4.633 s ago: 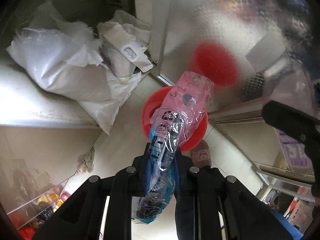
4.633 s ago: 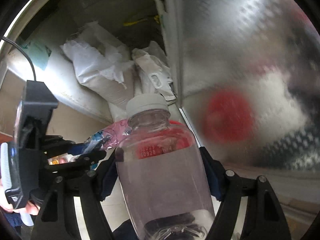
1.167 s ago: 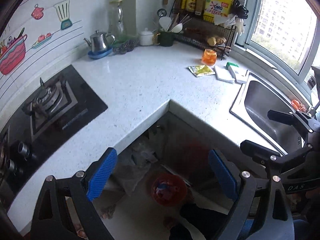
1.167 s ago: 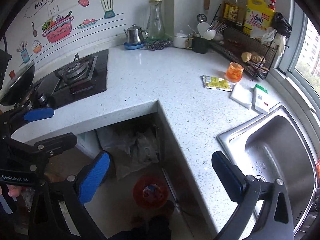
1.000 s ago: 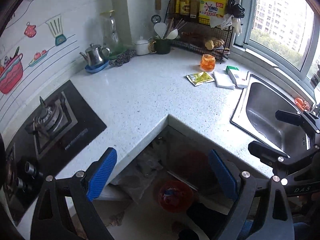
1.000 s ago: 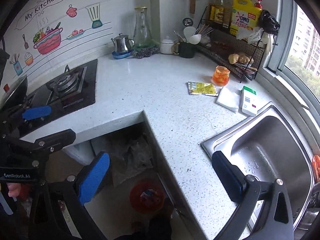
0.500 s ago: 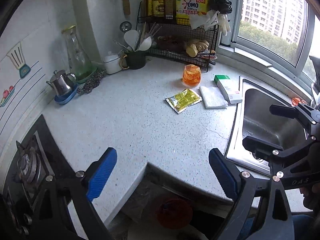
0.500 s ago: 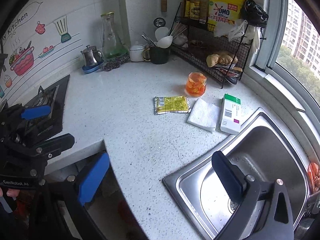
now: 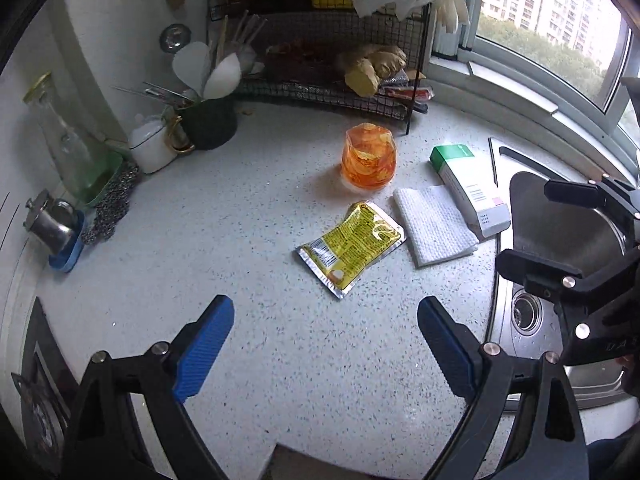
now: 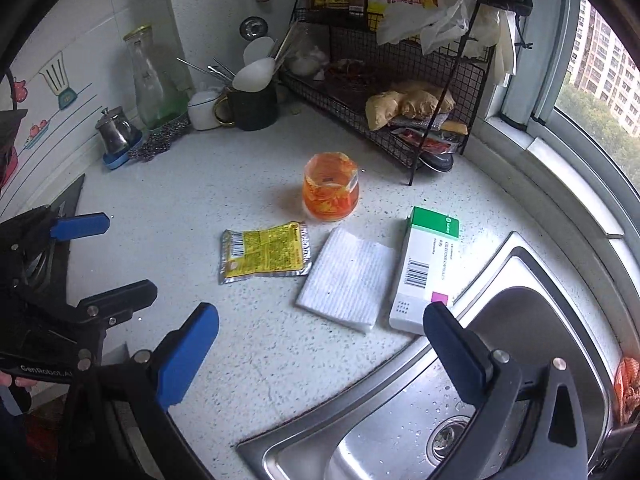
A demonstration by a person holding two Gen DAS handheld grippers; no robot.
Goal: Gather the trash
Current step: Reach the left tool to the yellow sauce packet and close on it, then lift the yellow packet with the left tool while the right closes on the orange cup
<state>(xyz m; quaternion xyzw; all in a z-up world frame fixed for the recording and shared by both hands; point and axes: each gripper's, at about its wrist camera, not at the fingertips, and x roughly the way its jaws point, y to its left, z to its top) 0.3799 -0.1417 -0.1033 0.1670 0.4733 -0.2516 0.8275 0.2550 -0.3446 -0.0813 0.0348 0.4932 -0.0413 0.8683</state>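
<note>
1. Four loose pieces of likely trash lie in a cluster on the speckled white stone countertop (image 9: 224,232), between the black wire rack (image 10: 400,120) and the steel sink (image 10: 520,360). Largest is the white cardboard medicine box with a green end (image 10: 428,268), lying flat at the sink's edge. Its long axis runs from the green end, towards the window, to the end by the sink.
2. Next is the folded white textured paper towel (image 10: 344,276), flat and touching the box's side; it sits between the box and the sachet.
3. The flat yellow foil sachet (image 9: 352,244) is just beside the towel. In the left wrist view it lies straight ahead of the left gripper (image 9: 324,320), its long axis slanting from near-left to far-right, barcode end nearest.
4. Smallest is the crumpled orange clear plastic cup (image 9: 368,158), upright beyond the sachet, near the rack's foot.
5. Both tongs are spread wide and hold nothing. The left gripper seems the nearer to the sachet; the right gripper (image 10: 320,344) is aimed towards the towel and box, one blue finger (image 10: 452,340) overlapping the box's near end in its view.
6. My judgement: the sachet falls to the left hand, and its slant calls for a wrist roll so the fingers cross its short side.
</note>
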